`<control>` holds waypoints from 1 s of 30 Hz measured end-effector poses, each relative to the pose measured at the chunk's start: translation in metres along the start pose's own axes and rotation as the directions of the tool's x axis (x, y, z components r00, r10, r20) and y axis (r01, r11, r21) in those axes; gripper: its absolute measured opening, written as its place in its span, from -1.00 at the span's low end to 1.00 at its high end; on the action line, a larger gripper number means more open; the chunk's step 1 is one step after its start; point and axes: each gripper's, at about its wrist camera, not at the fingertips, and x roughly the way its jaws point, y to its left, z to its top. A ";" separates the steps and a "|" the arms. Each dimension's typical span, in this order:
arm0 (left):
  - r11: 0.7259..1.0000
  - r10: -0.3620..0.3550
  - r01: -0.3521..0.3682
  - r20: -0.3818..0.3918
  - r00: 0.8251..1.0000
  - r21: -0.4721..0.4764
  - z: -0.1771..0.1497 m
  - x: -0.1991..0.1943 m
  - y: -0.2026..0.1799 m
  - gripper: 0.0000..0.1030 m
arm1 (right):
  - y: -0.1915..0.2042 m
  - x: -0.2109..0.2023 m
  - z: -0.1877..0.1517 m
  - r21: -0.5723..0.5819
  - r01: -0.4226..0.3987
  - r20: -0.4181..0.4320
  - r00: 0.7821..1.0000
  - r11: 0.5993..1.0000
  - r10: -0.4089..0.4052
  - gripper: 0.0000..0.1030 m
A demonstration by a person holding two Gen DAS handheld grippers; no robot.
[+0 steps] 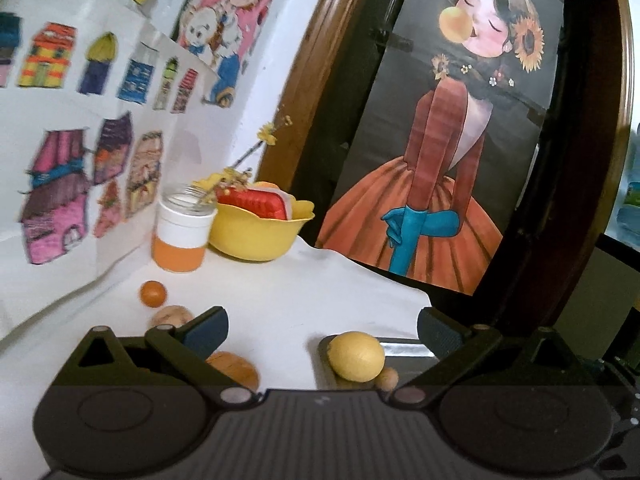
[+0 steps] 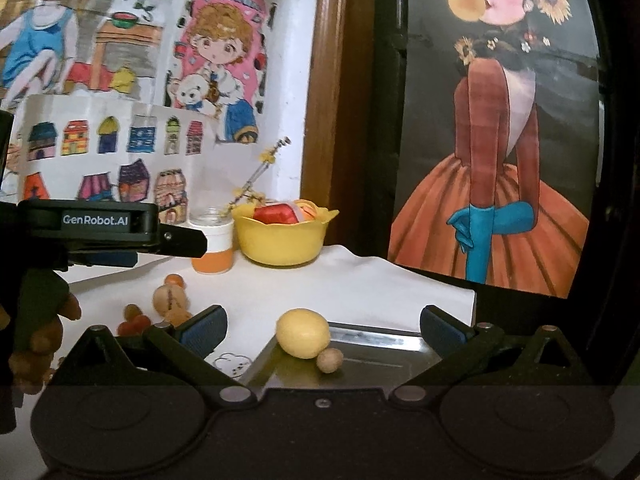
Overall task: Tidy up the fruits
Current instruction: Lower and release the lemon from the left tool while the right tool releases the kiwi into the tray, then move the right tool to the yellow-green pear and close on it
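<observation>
Two views. Left wrist view: the left hand-held gripper (image 1: 322, 330), jaws apart and empty, hovers over the white-covered bench (image 1: 320, 284). A yellow oval lemon (image 1: 356, 356) and a small tan round nut (image 1: 387, 378) lie at the left end of the shiny metal tray (image 1: 404, 350); a small orange round fruit (image 1: 153, 293) and brown walnuts (image 1: 172, 316) sit loose, left of the tray.

Right wrist view: the right hand-held gripper (image 2: 322, 328), jaws likewise apart, faces the lemon. Sorting appears partly done; next, a loose fruit left of the tray needs grasping.
</observation>
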 end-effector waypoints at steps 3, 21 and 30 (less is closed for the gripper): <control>1.000 0.015 -0.015 0.000 1.000 0.004 -0.003 -0.016 0.005 0.99 | 0.010 -0.013 -0.001 -0.007 -0.011 0.008 1.000 1.000 0.011 0.99; 0.994 0.105 -0.105 -0.068 0.992 0.008 -0.037 -0.079 0.052 0.99 | 0.067 -0.053 -0.020 -0.030 -0.088 -0.069 0.994 0.996 0.086 0.99; 0.994 0.112 -0.113 -0.174 0.978 0.002 -0.055 -0.085 0.075 0.99 | 0.096 -0.052 -0.038 -0.061 -0.118 -0.194 0.975 0.991 0.104 0.99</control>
